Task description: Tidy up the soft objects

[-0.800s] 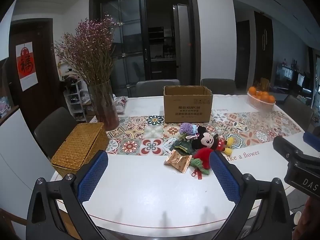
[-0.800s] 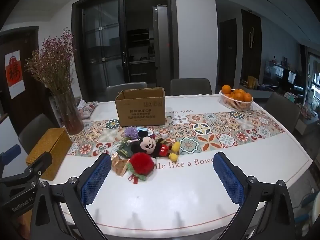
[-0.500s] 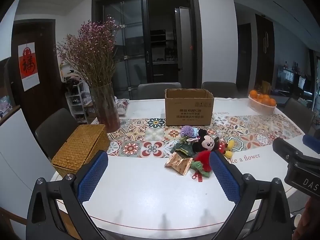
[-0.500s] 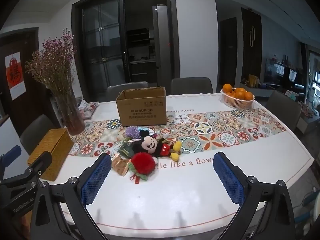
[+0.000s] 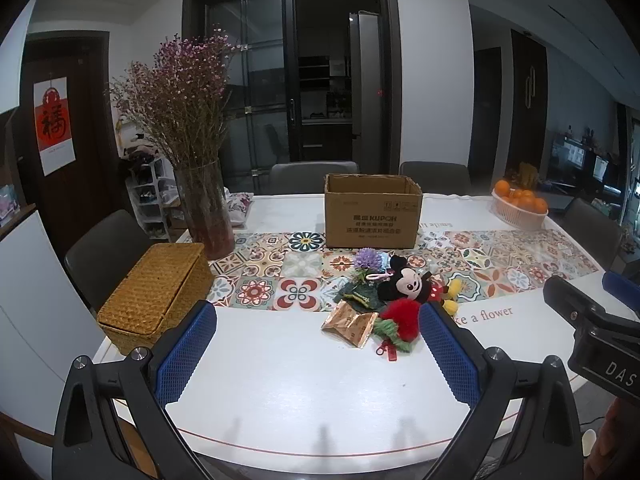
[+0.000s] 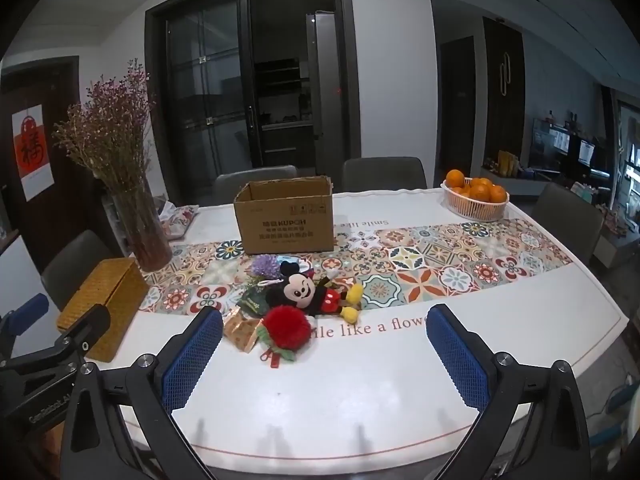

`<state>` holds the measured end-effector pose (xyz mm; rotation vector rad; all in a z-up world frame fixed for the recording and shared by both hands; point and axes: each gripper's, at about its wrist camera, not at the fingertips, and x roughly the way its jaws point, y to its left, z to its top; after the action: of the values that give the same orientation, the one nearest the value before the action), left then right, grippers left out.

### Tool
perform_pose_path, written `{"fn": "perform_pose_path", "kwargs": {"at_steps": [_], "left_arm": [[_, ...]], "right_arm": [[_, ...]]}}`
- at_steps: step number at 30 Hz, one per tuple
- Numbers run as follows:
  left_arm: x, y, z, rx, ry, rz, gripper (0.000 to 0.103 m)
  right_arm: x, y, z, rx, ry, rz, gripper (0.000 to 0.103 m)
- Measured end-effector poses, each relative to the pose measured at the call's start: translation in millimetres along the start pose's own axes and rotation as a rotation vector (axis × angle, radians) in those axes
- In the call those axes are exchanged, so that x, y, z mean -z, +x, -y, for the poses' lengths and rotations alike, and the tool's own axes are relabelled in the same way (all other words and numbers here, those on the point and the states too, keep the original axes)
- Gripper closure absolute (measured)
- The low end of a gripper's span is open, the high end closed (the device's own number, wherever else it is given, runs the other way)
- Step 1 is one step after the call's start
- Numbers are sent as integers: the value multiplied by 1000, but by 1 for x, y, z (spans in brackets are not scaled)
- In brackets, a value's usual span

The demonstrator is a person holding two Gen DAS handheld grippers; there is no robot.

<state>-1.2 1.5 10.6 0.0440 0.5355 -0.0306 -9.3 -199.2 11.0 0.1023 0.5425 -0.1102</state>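
Both grippers hover over the near edge of a white table [image 5: 280, 392] with their jaws spread fully apart and nothing between the blue pads. Ahead of the left gripper [image 5: 316, 350], a heap of soft objects lies just inside and beyond its right-hand jaw: a mouse plush toy [image 5: 412, 284], a red pom-pom [image 5: 400, 316] with green leaves and a red clip in front of it, a purple flower [image 5: 369, 258], a dark green pouch [image 5: 358, 294] and a shiny copper wrapper [image 5: 350, 322]. Seen from the right gripper [image 6: 324, 350], the same heap lies ahead of and slightly beyond its left-hand jaw, the mouse plush toy [image 6: 308, 292] touching the red pom-pom [image 6: 287, 327]. Farther ahead, roughly centred between the left gripper's jaws, an open cardboard box [image 5: 373, 216] stands upright on a patterned table runner [image 5: 500, 264]. Beyond the left-hand jaw sit a closed wicker basket [image 5: 156, 292] and a glass vase of dried flowers [image 5: 202, 204]. A basket of oranges [image 6: 476, 196] stands far beyond the right-hand jaw.
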Motion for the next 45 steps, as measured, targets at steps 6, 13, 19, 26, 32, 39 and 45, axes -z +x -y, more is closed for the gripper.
{"fn": "perform_pose_path", "kwargs": {"at_steps": [6, 13, 19, 26, 32, 39, 45], "left_arm": [[0, 1, 5, -7, 15, 0, 0], [2, 1, 9, -14, 26, 4, 0], [2, 2, 9, -9, 29, 3, 0], [3, 3, 10, 5, 26, -1, 0], [4, 4, 9, 10, 29, -5, 0], [5, 5, 8, 18, 26, -5, 0], [5, 4, 7, 19, 24, -3, 0]], "right_arm": [[-1, -2, 4, -1, 7, 3, 0], [-1, -2, 7, -13, 26, 4, 0], [-1, -4, 9, -15, 32, 6, 0], [0, -4, 9, -12, 31, 7, 0], [0, -5, 9, -6, 29, 6, 0], [-3, -5, 5, -3, 21, 10, 0], [-3, -5, 3, -4, 18, 10, 0]]}}
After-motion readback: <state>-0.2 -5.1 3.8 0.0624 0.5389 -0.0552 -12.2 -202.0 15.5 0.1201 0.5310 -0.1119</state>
